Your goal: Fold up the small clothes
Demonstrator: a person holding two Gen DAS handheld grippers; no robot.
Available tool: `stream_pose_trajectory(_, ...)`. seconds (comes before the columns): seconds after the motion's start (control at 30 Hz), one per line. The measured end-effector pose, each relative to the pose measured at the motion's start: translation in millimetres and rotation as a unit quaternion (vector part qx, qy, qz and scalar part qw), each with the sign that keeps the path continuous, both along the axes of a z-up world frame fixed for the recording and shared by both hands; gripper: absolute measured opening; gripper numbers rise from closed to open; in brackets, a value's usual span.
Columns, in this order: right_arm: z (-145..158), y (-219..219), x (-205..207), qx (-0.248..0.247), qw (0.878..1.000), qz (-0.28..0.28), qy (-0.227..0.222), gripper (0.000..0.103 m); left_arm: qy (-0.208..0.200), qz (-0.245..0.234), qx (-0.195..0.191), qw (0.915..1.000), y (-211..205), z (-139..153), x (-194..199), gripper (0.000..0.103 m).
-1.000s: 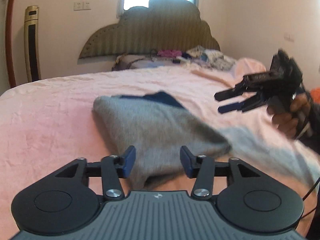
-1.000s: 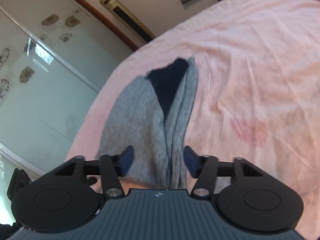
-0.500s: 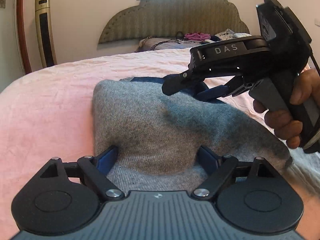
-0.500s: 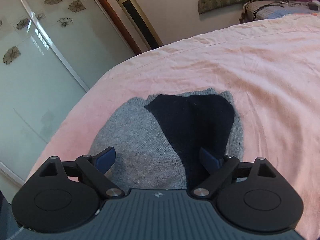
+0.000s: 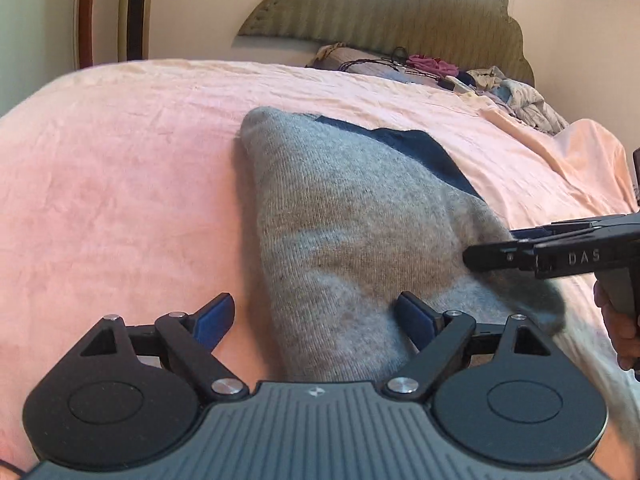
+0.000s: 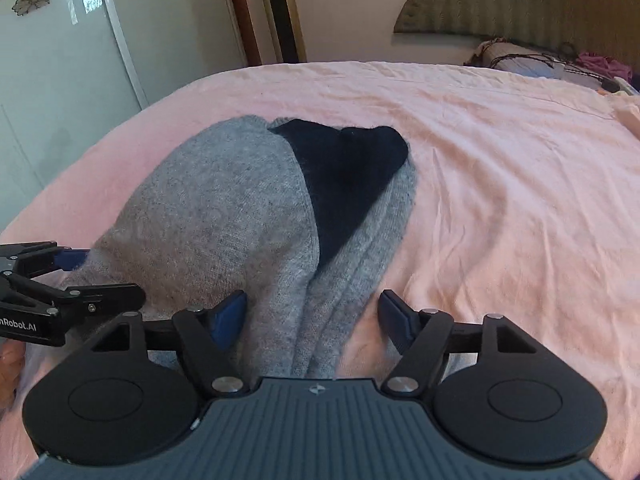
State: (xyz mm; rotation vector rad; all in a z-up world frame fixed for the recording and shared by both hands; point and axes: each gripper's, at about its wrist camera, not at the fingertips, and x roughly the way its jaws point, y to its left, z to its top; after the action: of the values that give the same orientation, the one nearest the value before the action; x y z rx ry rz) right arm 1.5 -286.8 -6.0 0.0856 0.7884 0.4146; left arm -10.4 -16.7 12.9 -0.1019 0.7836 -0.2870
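A small grey knitted garment (image 5: pixel 352 224) with a dark navy part (image 5: pixel 416 148) lies folded on the pink bed sheet (image 5: pixel 120 184); it also shows in the right wrist view (image 6: pixel 224 208) with the navy part (image 6: pixel 344 168) on top. My left gripper (image 5: pixel 316 320) is open, its jaws either side of the garment's near end. My right gripper (image 6: pixel 314 312) is open, its jaws straddling the garment's near edge. In the left wrist view the right gripper (image 5: pixel 500 248) comes in from the right, low at the garment's right edge.
A padded headboard (image 5: pixel 400 4) stands at the far end. A pile of loose clothes and cables (image 5: pixel 460 76) lies near it. A glass wardrobe door (image 6: pixel 60 60) and a tall gold and black unit (image 6: pixel 280 8) stand beyond the bed's left side.
The right gripper dropped from above the garment's middle to its right edge. Both grippers stayed open and shifted around the garment's near end.
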Motion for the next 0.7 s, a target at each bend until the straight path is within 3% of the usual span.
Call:
stream_pose_trajectory(0.07, 8, -6, -3, 0.011, 1.0, -0.016, 0.022, 0.073, 0.025, 0.002, -0.04, 0.9989, 12, 2, -2, 0.089)
stream_pose_trajectory(0.13, 10, -17, -10, 0.07, 0.996, -0.005, 0.054, 0.075, 0.054, 0.0, -0.104, 0.9932, 25, 1, -2, 0.089)
stream_pose_trajectory(0.2, 0, -29, -15, 0.152, 0.982, 0.015, 0.109, 0.078, 0.083, 0.003, -0.18, 0.9802, 37, -4, -2, 0.088)
stream_pose_trajectory(0.23, -4, -33, -19, 0.18, 0.977, 0.021, 0.113, 0.079, 0.098, 0.0, -0.216, 0.9714, 40, -8, 1, 0.088)
stream_pose_trajectory(0.3, -14, -41, -22, 0.236, 0.963, 0.027, 0.126, 0.079, 0.119, -0.005, -0.254, 0.9599, 41, -14, 6, 0.086)
stream_pose_trajectory(0.33, -16, -44, -21, 0.254, 0.958, 0.021, 0.131, 0.077, 0.124, -0.004, -0.25, 0.9603, 39, -15, 8, 0.067)
stream_pose_trajectory(0.37, -20, -45, -19, 0.265, 0.954, 0.018, 0.141, 0.057, 0.136, 0.002, -0.24, 0.9613, 36, -17, 11, 0.033)
stream_pose_trajectory(0.4, -24, -45, -15, 0.267, 0.951, 0.019, 0.157, 0.039, 0.151, 0.008, -0.235, 0.9601, 36, -20, 14, 0.02)
stream_pose_trajectory(0.43, -29, -44, -11, 0.26, 0.95, 0.021, 0.171, 0.021, 0.158, 0.01, -0.241, 0.9575, 39, -22, 13, 0.019)
stream_pose_trajectory(0.5, -27, -42, -15, 0.252, 0.953, 0.034, 0.163, 0.02, 0.149, 0.01, -0.23, 0.9618, 41, -16, 7, 0.017)
stream_pose_trajectory(0.63, -8, -46, -36, 0.234, 0.958, 0.076, 0.149, 0.02, 0.119, -0.041, -0.194, 0.973, 37, 1, -22, 0.016)
stream_pose_trajectory(0.7, -6, -45, -48, 0.196, 0.966, 0.085, 0.144, 0.02, 0.115, -0.051, -0.141, 0.982, 31, -6, -35, 0.017)
